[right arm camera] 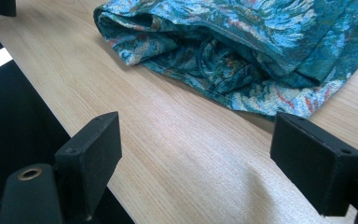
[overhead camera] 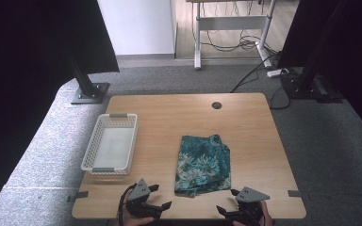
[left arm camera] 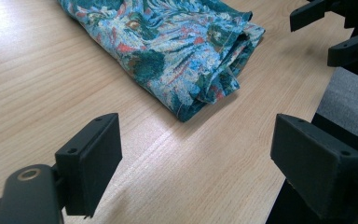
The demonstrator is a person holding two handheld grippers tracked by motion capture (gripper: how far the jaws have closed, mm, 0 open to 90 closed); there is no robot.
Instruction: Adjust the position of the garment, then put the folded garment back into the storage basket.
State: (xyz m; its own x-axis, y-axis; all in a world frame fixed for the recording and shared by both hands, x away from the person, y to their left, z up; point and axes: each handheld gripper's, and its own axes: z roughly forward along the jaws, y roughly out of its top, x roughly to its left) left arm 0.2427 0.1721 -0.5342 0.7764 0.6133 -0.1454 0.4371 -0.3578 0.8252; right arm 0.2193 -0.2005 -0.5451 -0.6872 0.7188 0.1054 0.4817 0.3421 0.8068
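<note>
While both grippers gape nr folded floral cloth (overhead camera: pixel 202 165), no writing legible.

Evenly and softly lit from above in the high view, with dark, nearly black corners at both sides and a slightly soft, low-detail look overall. Bright glare on the table (left arm camera: pixel 9 28) at the upper left of the left gripper view, faint soft shadows under the folded cloth (left arm camera: pixel 177 42). Sharp on the cloth (right arm camera: pixel 242 46) in the right gripper view, slightly blurred on the near black jaws.
</note>
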